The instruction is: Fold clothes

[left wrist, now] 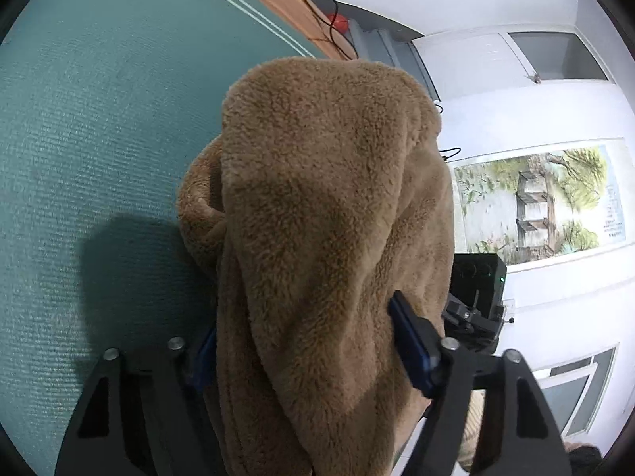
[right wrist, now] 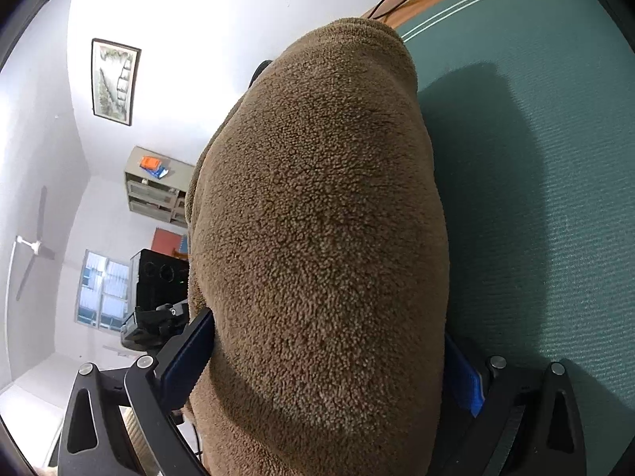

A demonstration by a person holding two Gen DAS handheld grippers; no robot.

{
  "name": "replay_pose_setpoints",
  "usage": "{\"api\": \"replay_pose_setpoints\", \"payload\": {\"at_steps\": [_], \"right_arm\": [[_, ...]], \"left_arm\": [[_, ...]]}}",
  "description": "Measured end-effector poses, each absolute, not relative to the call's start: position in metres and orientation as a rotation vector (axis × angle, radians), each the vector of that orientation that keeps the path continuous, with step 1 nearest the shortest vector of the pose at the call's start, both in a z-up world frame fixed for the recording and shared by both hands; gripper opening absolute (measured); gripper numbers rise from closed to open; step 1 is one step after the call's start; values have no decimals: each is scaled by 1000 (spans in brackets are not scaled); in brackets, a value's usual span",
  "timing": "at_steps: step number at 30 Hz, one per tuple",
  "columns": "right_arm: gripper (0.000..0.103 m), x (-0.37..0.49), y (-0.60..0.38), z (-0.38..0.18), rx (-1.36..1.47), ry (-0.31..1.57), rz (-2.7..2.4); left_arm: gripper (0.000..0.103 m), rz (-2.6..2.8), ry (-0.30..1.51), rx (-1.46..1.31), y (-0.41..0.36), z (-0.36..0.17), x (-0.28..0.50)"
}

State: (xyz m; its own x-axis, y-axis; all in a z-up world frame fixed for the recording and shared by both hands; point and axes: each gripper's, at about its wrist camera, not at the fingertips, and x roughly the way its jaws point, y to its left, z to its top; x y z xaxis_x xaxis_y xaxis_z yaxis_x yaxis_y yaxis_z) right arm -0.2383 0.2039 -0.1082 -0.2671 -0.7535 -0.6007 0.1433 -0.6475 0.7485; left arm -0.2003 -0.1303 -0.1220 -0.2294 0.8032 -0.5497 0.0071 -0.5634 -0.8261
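A brown fleece garment (left wrist: 317, 218) fills the middle of the left wrist view, bunched between the blue pads of my left gripper (left wrist: 305, 341), which is shut on it and holds it over the green table mat (left wrist: 99, 158). In the right wrist view the same brown fleece garment (right wrist: 317, 238) bulges between the two blue pads of my right gripper (right wrist: 329, 357), which is shut on it. The garment hides the fingertips in both views and most of what lies beyond it.
The green mat (right wrist: 535, 198) has white border lines and a wooden table edge (left wrist: 293, 12) with black cables (left wrist: 317, 4). A black box (left wrist: 480, 277) stands beyond the garment. A shelf unit (right wrist: 158, 186), a window (right wrist: 103, 289) and wall pictures (left wrist: 543, 202) lie further off.
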Motion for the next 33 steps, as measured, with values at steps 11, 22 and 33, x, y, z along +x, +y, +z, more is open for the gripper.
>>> {"api": "replay_pose_setpoints", "payload": {"at_steps": [11, 22, 33], "right_arm": [[59, -210, 189, -72, 1334, -720, -2110], [59, -119, 285, 12, 1123, -702, -2330], [59, 23, 520, 10, 1126, -943, -2495]], "left_arm": [[56, 1847, -952, -1405, -86, -91, -173], [56, 1755, -809, -1322, 41, -30, -127], [56, 1634, -669, -1359, 240, -20, -74]]}}
